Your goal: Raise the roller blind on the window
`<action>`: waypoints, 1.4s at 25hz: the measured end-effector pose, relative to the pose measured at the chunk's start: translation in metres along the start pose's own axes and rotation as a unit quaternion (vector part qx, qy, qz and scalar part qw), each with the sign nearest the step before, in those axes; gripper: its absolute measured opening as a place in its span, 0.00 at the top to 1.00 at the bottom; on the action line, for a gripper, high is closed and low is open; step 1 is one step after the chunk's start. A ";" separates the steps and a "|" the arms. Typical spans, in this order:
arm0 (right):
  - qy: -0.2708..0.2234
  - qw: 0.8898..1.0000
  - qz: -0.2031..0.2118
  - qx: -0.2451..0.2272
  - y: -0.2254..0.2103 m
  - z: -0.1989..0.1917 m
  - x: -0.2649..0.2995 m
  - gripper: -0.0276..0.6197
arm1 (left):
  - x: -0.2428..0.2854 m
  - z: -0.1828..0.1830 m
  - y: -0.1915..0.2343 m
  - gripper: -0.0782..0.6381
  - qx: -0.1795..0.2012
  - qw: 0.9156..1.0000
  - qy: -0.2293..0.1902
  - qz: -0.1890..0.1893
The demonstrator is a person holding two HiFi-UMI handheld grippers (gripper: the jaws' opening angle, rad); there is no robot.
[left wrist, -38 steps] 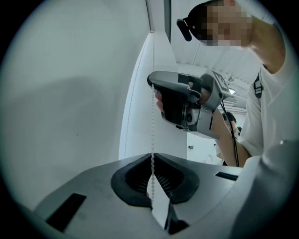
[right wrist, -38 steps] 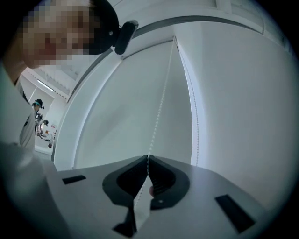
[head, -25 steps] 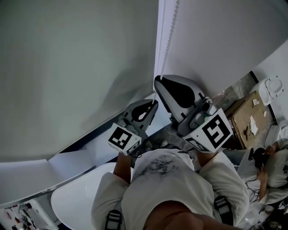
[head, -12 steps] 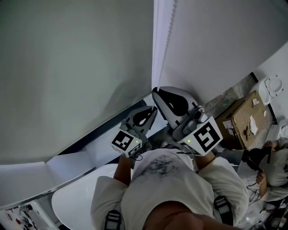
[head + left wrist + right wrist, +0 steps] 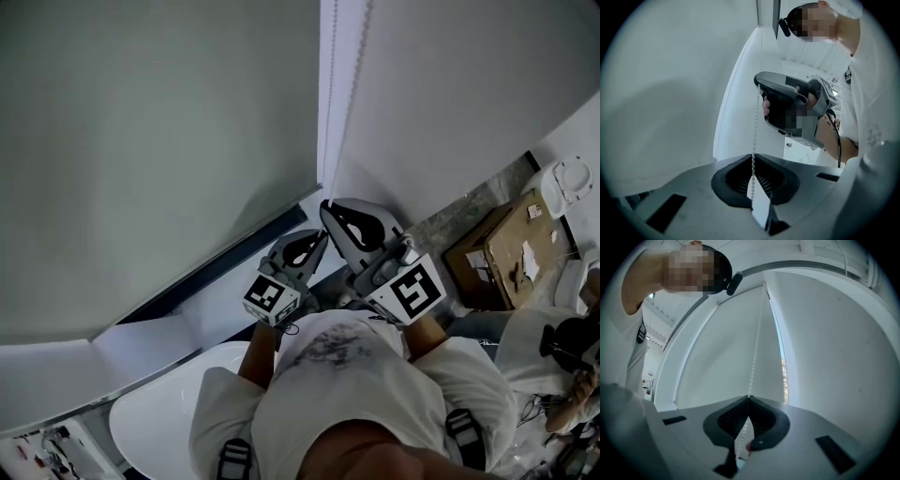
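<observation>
The grey roller blind (image 5: 141,141) hangs over the window, its lower edge above a dark strip of glass (image 5: 216,264). A white bead chain (image 5: 352,75) drops beside the blind. My right gripper (image 5: 325,204) is shut on the bead chain (image 5: 754,357), which runs straight up from its jaws (image 5: 749,397). Just below it, my left gripper (image 5: 322,236) is also shut on the bead chain (image 5: 755,126). The chain is stretched taut from the right gripper (image 5: 792,108) down into the left gripper's own jaws (image 5: 753,157).
A white sill and a rounded white tabletop (image 5: 169,422) lie below the window on the left. On the floor at the right stand a cardboard box (image 5: 497,248) and a white fixture (image 5: 567,183). Another person (image 5: 562,347) sits at the far right.
My right gripper has come down along the chain, close to the left gripper. A longer dark strip of glass shows under the blind's lower edge.
</observation>
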State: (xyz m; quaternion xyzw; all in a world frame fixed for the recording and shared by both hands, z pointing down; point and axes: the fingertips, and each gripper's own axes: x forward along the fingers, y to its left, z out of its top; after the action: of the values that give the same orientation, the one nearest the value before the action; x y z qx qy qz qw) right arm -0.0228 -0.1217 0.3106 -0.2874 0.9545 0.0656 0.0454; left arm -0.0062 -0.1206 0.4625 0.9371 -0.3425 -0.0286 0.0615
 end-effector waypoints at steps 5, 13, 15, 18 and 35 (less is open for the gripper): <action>-0.001 1.000 0.001 0.006 0.006 -0.018 -0.001 0.86 | -0.003 -0.028 -0.001 0.87 -0.014 1.000 0.013 0.004; 0.016 1.000 0.007 0.000 0.024 -0.048 -0.004 0.86 | -0.016 -0.061 0.001 0.87 -0.021 0.999 0.030 0.016; 0.020 1.000 0.007 0.000 0.025 -0.055 -0.004 0.86 | -0.018 -0.068 0.003 0.87 -0.020 0.999 0.029 0.021; 0.028 1.000 0.008 -0.002 0.025 -0.063 -0.006 0.86 | -0.017 -0.078 0.002 0.87 -0.017 0.999 0.032 0.024; 0.045 0.999 0.017 -0.015 0.025 -0.099 -0.010 0.86 | -0.024 -0.102 0.002 0.87 -0.009 0.994 0.078 0.069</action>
State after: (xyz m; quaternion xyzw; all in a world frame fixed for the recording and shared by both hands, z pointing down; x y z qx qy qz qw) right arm -0.0332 -0.1103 0.4117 -0.2745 0.9592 0.0680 -0.0032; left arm -0.0164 -0.0972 0.5640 0.9098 -0.4005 0.0458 0.0987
